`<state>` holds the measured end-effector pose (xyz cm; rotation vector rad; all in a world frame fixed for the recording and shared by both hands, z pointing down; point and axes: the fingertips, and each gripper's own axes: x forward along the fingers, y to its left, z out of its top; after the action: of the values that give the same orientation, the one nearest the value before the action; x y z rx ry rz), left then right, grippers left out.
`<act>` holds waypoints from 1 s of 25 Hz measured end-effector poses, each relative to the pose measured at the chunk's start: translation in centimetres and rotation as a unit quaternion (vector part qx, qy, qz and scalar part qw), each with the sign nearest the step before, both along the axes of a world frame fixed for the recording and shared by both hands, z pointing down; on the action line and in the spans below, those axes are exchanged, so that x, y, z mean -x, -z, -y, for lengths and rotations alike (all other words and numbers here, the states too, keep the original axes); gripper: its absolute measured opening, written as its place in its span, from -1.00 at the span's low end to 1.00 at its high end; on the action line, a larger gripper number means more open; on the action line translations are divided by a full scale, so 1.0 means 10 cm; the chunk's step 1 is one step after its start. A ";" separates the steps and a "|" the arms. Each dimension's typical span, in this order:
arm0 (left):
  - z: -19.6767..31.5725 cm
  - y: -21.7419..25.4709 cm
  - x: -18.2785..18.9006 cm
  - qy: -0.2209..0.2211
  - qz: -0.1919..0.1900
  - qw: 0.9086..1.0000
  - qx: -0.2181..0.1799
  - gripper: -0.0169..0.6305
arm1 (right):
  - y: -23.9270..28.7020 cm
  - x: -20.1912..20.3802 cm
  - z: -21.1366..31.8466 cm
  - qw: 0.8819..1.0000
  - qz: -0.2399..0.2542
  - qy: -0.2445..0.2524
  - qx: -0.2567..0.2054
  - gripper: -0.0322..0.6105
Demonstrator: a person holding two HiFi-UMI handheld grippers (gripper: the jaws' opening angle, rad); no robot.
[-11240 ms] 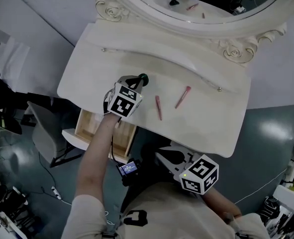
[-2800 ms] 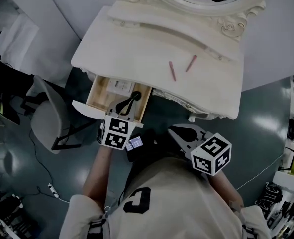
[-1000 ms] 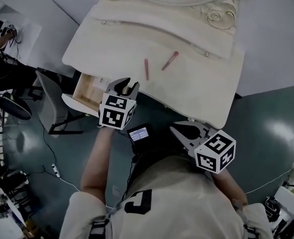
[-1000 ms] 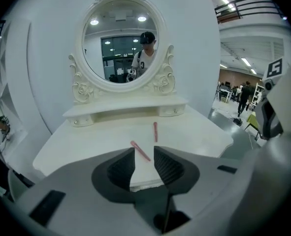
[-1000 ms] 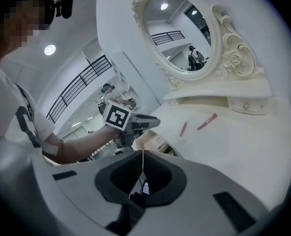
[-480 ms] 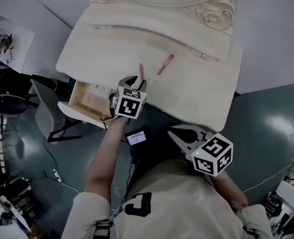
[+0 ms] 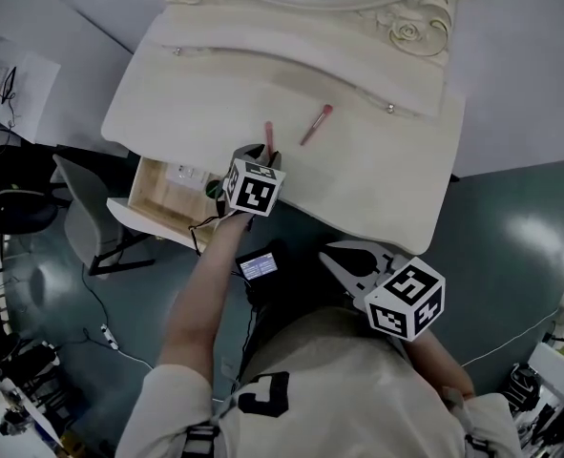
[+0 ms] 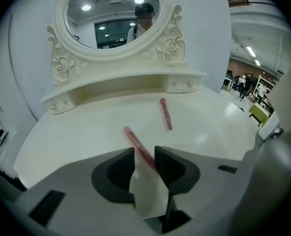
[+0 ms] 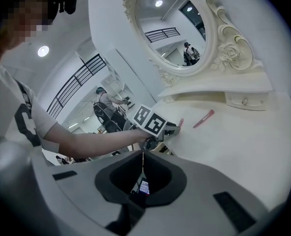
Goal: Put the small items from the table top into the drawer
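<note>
step: grab near pink stick (image 8: 135, 141) | L gripper (image 8: 144, 154) half-open astride it, not pinching | R gripper (image 9: 143, 157) shut, empty | next: close, carry to drawer (image 7: 167, 201) left

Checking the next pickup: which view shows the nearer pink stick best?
The left gripper view: the nearer pink stick lies large, running between the left gripper's open jaws. The head view shows it small, its near end behind that gripper. The right gripper view shows only its far tip.
</note>
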<state>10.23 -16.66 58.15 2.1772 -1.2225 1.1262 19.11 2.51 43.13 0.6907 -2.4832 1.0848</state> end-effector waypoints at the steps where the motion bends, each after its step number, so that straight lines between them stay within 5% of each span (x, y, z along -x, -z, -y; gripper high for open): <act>1: 0.01 -0.02 0.00 -0.001 0.004 1.000 0.002 -0.44 | 0.00 0.00 0.01 1.000 -0.001 -0.002 0.000 -0.81; 25: 0.02 -0.07 0.09 0.006 -0.074 0.997 0.028 -0.67 | 0.08 0.19 0.07 1.000 -0.016 -0.019 -0.014 -0.81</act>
<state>9.31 -16.91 58.85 2.1651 -1.1250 0.9643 17.21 1.81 42.37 0.7598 -2.4720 1.0474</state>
